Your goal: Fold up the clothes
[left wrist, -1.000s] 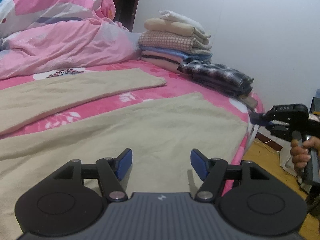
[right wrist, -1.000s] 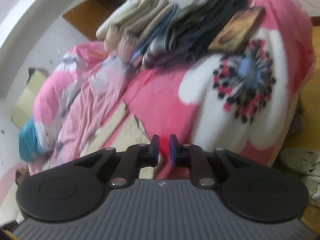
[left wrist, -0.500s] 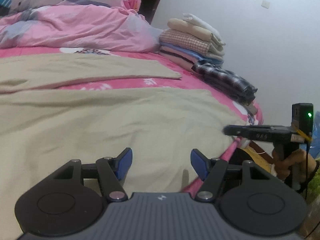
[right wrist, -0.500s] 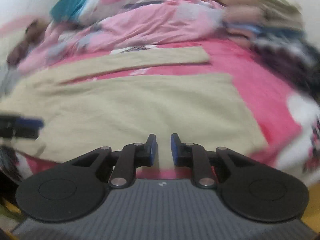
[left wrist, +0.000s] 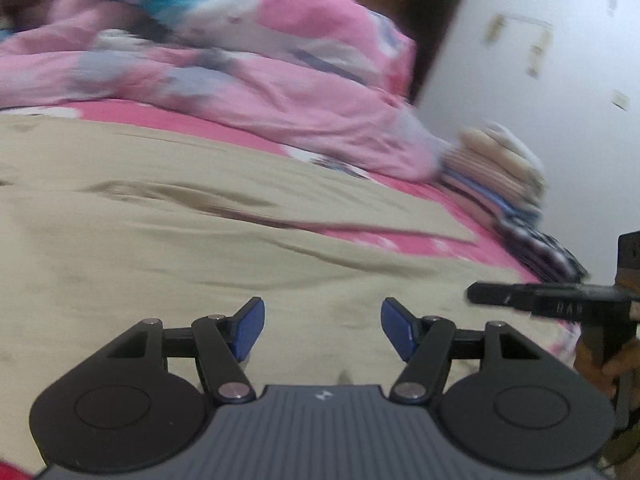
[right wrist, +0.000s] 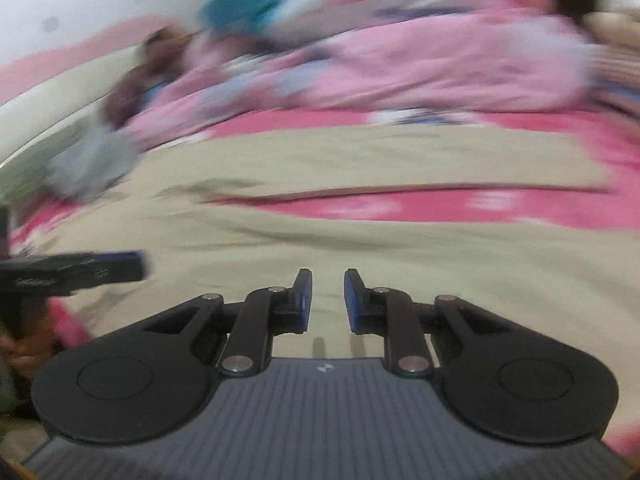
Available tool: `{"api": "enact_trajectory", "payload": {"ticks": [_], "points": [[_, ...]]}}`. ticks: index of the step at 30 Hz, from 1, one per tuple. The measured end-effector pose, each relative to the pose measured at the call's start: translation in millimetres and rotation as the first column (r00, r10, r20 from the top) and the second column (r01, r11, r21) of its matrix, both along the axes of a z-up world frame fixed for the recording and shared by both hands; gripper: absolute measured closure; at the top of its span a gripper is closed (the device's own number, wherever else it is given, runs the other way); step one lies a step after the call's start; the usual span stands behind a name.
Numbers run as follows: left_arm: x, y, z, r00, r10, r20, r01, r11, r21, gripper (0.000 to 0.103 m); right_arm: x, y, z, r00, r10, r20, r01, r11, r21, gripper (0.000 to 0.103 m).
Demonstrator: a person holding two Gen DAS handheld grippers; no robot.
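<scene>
Two tongs poised over beige trousers spread flat on a pink bed.
Left to right: the left tongs (left wrist: 322, 330) stand spread and empty above the near edge of the beige trousers (left wrist: 192, 256); the right tongs (right wrist: 325, 302), jaws narrowly parted and opening, pinch nothing. Behind lie a rumpled pink quilt (left wrist: 280, 80) and, far right, a stack of folded clothes (left wrist: 496, 168) against the wall.
</scene>
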State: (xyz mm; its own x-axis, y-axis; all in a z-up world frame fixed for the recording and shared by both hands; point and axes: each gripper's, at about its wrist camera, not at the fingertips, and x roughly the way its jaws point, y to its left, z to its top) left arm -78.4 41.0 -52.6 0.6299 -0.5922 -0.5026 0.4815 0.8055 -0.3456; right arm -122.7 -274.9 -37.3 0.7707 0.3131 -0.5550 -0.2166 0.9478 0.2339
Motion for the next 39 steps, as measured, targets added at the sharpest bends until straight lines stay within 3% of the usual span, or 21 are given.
{"api": "enact_trajectory", "payload": {"ticks": [4,7,9,13,17,19,23,26,33,37,39], "points": [[12,28,1,0.996,0.090,0.006,-0.090,0.995,0.040,0.038,31,64,-10,0.986,0.168,0.005,-0.168,0.985,-0.036,0.086],[26,40,0,0.991,0.137,0.010,-0.137,0.988,0.068,0.038,33,85,-31,0.976,0.206,-0.074,-0.211,0.975,-0.067,0.086],[33,45,-1,0.988,0.151,0.017,-0.152,0.986,0.066,0.038,9,83,-37,0.976,0.206,-0.072,-0.211,0.975,-0.067,0.086],[49,47,0,0.988,0.145,0.045,-0.147,0.988,0.050,0.038,-31,67,-30,0.961,0.224,-0.163,-0.231,0.973,-0.026,0.086],[64,35,-2,0.993,0.091,0.080,-0.096,0.993,0.065,0.038,-33,64,-15,0.925,0.272,-0.266,-0.291,0.956,-0.032,0.085],[70,26,-7,0.994,0.057,0.092,-0.066,0.994,0.088,0.038,-21,62,0,0.928,0.282,-0.243,-0.295,0.955,-0.017,0.083],[75,19,-24,0.996,0.018,0.088,-0.030,0.990,0.137,0.038,39,58,28,0.955,0.239,-0.173,-0.225,0.969,0.097,0.075],[73,21,-35,0.997,0.000,0.072,-0.009,0.992,0.128,0.038,92,63,29,0.957,0.209,-0.202,-0.180,0.972,0.151,0.074],[72,26,-43,0.997,-0.028,0.071,0.020,0.994,0.111,0.038,200,93,-4,0.918,0.225,-0.328,-0.168,0.967,0.192,0.074],[71,25,-43,0.997,-0.042,0.070,0.034,0.992,0.122,0.038,235,110,-25,0.865,0.287,-0.411,-0.215,0.953,0.214,0.072],[70,25,-43,0.997,-0.044,0.068,0.036,0.992,0.121,0.038,237,118,-26,0.851,0.329,-0.410,-0.259,0.941,0.218,0.071]]}}
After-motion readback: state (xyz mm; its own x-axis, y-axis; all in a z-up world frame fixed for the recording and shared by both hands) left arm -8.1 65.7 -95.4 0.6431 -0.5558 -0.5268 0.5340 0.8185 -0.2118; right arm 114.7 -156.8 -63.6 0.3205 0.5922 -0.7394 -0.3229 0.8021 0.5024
